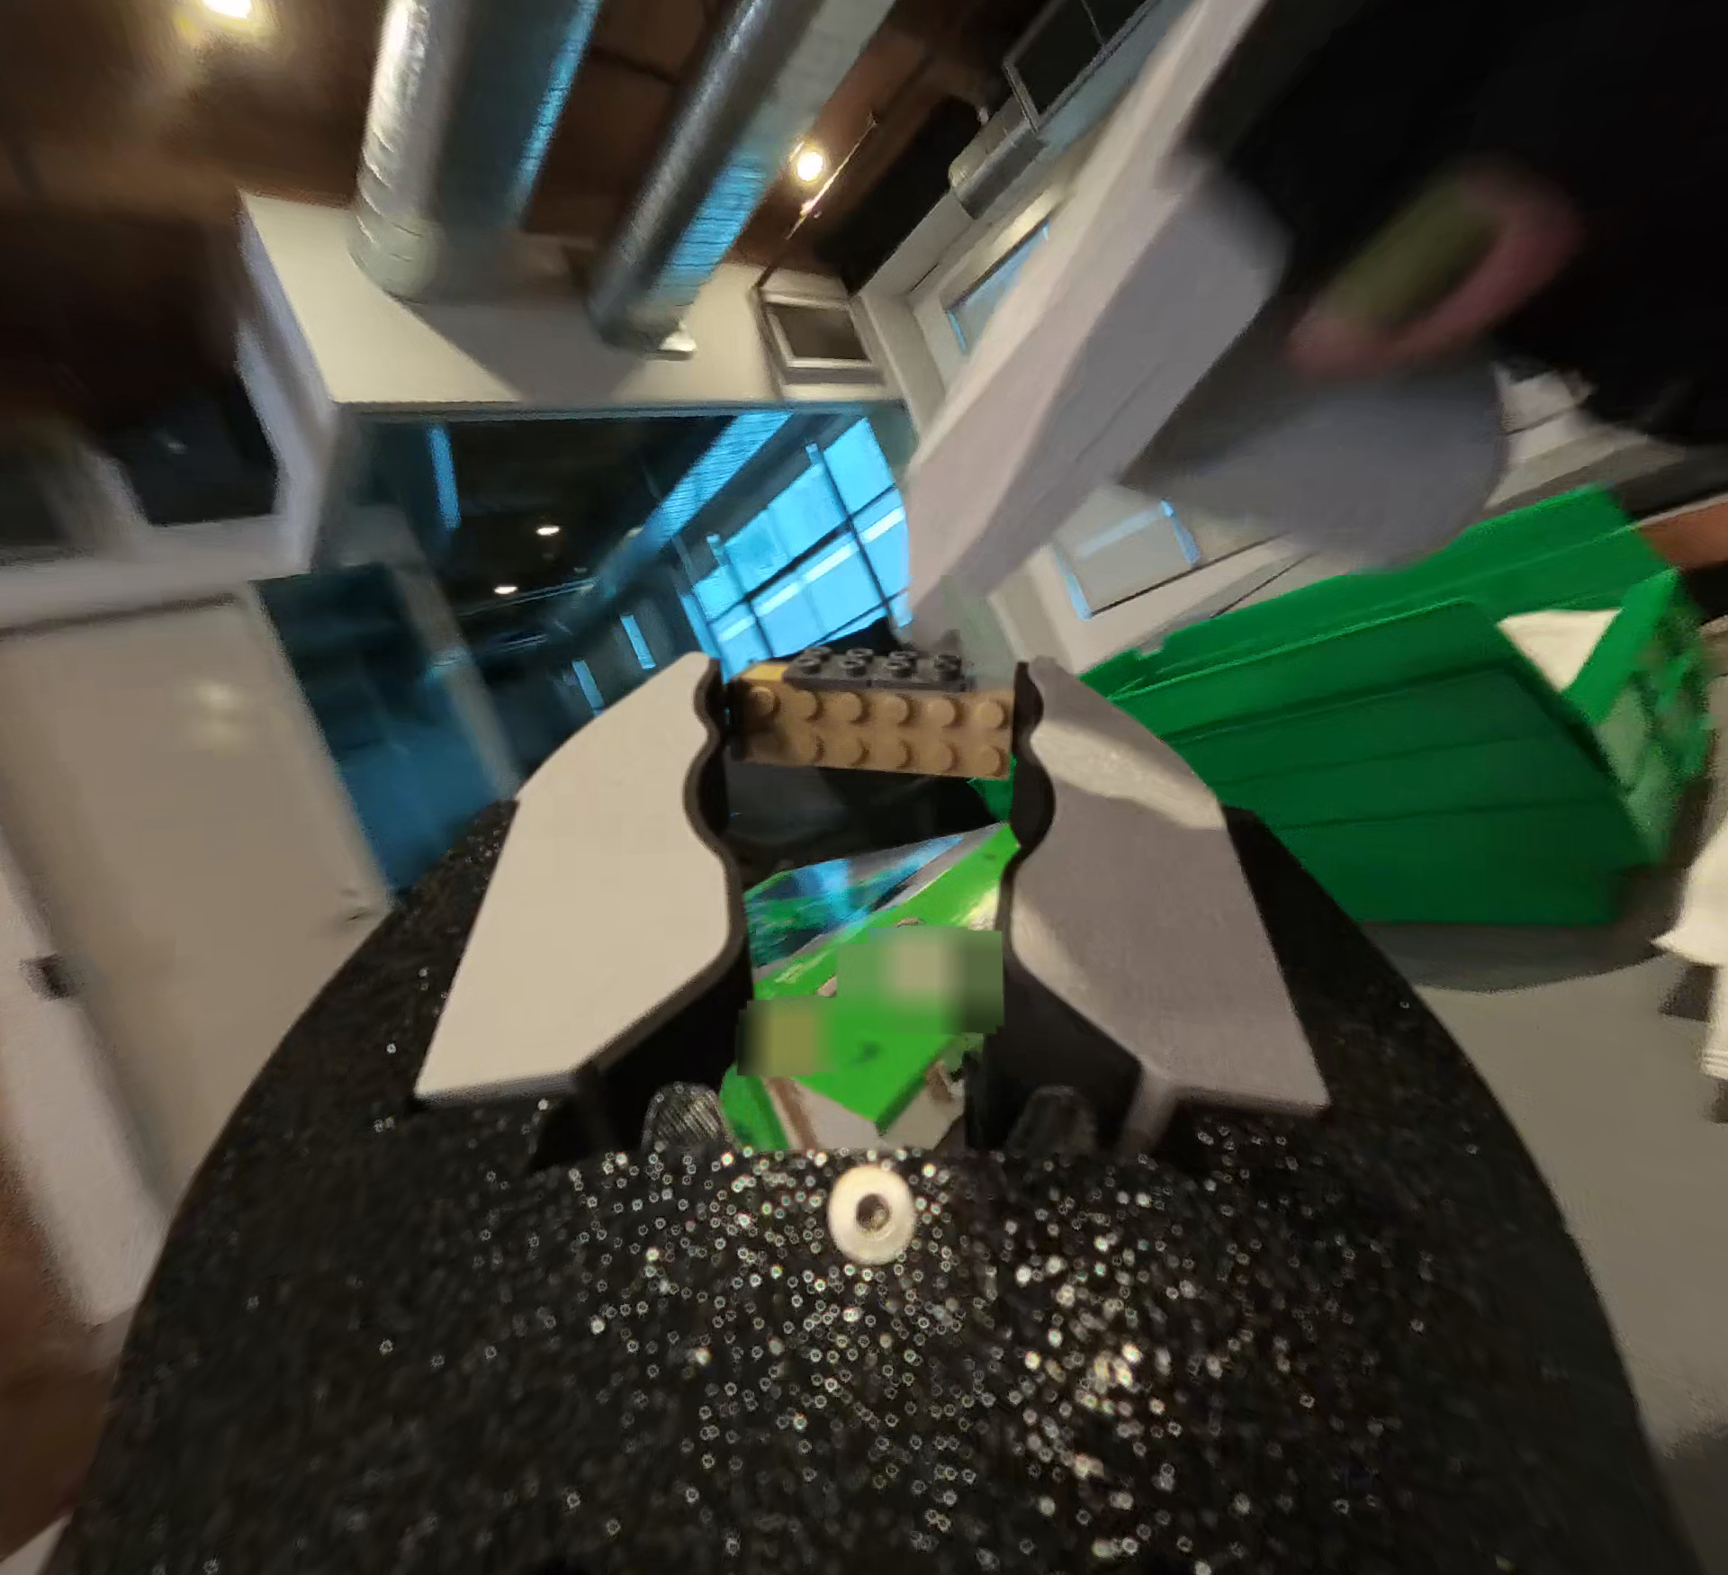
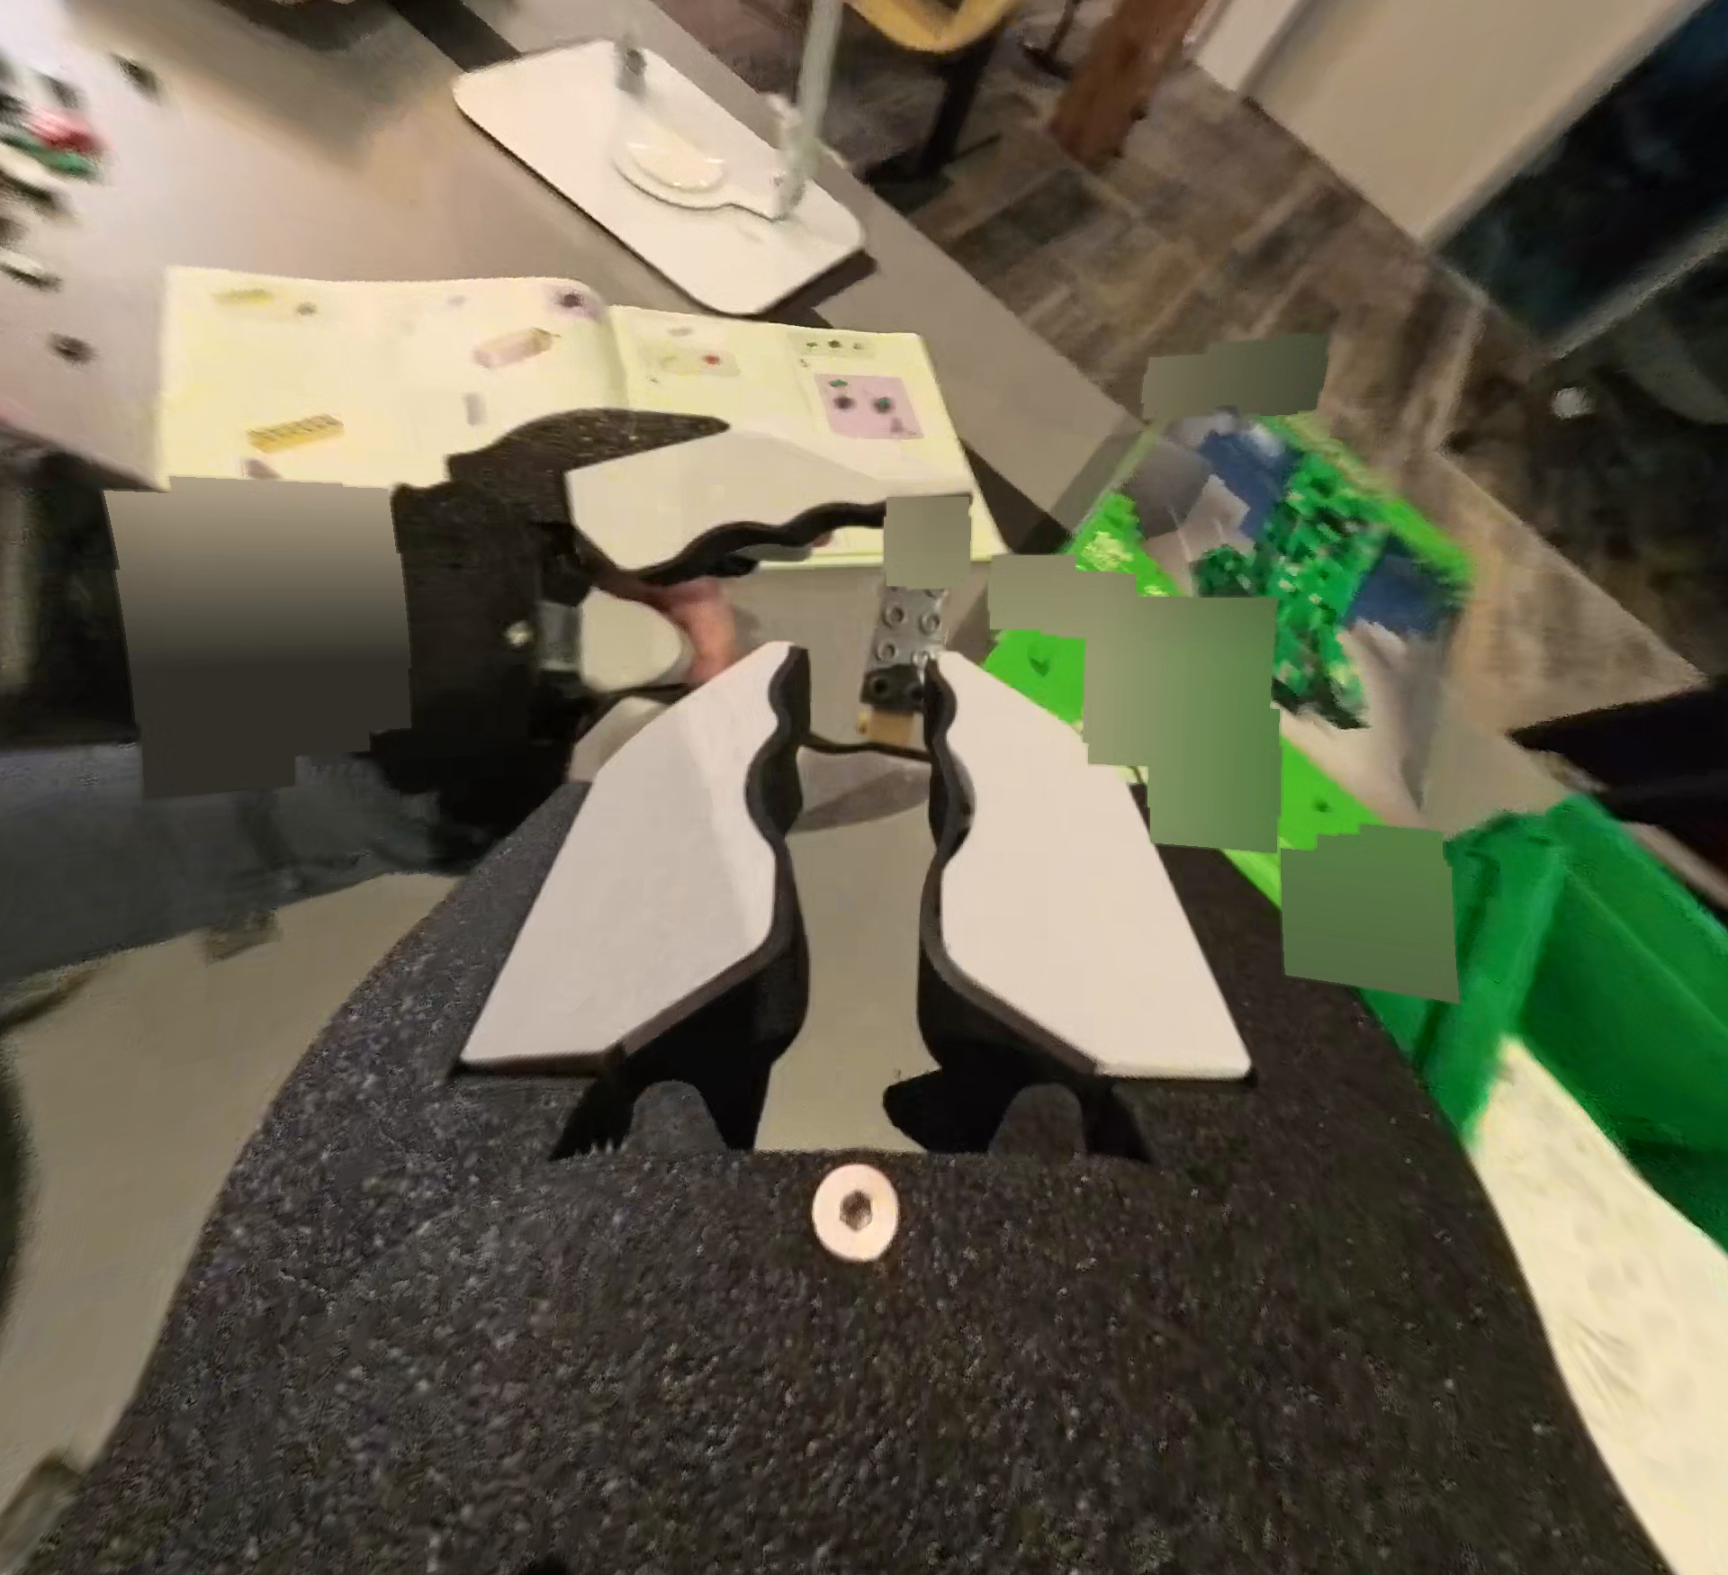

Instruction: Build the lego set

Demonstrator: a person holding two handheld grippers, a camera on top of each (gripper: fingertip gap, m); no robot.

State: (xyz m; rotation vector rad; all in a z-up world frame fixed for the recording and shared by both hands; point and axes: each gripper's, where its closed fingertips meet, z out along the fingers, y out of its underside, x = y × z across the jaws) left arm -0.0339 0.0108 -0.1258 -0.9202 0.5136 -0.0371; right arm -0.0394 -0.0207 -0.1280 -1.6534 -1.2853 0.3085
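One tan brick (image 1: 874,733) between left tongs (image 1: 870,721)

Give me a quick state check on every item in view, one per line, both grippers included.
left gripper: shut on the tan plate, raised off the table.
tan plate: clamped by its ends, a dark grey plate stacked on it.
right gripper: open, empty, close to the held plates.
instruction booklet: lying open on the table.
green bin: open-topped; contents unclear.

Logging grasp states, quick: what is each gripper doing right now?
Left gripper: shut on the tan brick with a dark plate on top.
Right gripper: open, holding nothing.
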